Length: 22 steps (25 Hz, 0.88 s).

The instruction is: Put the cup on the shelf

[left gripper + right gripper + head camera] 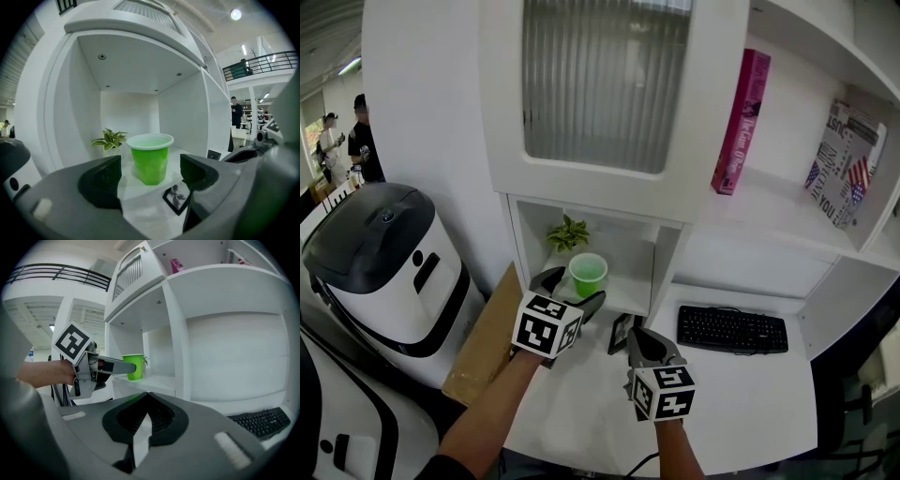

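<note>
Left gripper (570,292): jaws wide apart, gripping nothing, with their ribbed black pads (101,180) on either side of the cup (150,159) and just short of it. No contact is visible in the left gripper view. The cup stands upright on the floor of the lower white shelf compartment (630,298), near its front edge. It is a tapered tumbler of translucent green plastic with a pale rolled rim, and its interior shows plain green. A small leafy plant (108,139) stands at the cup's 11 o'clock, deeper in the compartment.

Right gripper (146,399): jaws closed together on nothing, held above the white surface (750,398) at the left gripper's 4 o'clock. A flat black keyboard (732,330) lies on that surface at the right gripper's 2 o'clock.
</note>
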{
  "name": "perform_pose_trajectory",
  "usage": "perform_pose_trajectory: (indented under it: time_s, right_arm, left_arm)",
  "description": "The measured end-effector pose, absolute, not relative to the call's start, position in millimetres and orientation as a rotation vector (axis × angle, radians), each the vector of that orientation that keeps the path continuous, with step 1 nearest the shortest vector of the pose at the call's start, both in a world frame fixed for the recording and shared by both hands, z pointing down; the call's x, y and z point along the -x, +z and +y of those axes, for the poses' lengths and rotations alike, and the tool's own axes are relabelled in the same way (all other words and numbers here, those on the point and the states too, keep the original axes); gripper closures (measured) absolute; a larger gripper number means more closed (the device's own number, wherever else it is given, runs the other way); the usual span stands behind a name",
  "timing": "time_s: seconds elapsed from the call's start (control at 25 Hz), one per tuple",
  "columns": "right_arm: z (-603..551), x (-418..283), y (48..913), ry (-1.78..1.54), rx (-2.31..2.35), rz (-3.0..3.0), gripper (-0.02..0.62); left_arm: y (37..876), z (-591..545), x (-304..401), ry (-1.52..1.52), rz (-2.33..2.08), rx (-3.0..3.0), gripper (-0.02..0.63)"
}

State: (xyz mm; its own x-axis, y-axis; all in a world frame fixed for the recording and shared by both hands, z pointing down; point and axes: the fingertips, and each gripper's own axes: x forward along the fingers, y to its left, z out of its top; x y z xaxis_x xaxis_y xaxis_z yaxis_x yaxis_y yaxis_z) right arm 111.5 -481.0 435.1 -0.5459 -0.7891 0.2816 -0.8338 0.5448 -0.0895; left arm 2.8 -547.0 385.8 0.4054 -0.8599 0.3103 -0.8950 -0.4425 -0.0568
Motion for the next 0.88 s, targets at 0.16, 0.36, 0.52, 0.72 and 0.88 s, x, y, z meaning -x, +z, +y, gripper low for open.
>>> perform_pose_trajectory:
  time_s: [0.16,0.36,0.52,0.72,0.88]
  right_arm:
    - [-477,-112,431,0.32,-1.4,-2.567,0.574]
    - [-473,-110,425,0.308,-1.457,-2.543,0.574]
    - [-468,-104,420,0.3,-1.511,-2.516,0.574]
    - [-462,-92,410,0.264,-1.562,-2.482,0.572]
    - [-458,-85,404,0.239,-1.6,-2.454,0.572]
  left_arm:
    - [390,-532,4,0.469,-1.589,-2.535,0.218]
    - [394,-518,15,0.466,-1.558,-2.552,0.224]
    - [396,-507,27,0.457,-1.521,-2.579,0.247]
    - [396,-499,43,0.431,-1.476,-2.609,0.271]
    - [396,-494,54,0.421,-1.449,-2.642,0.343]
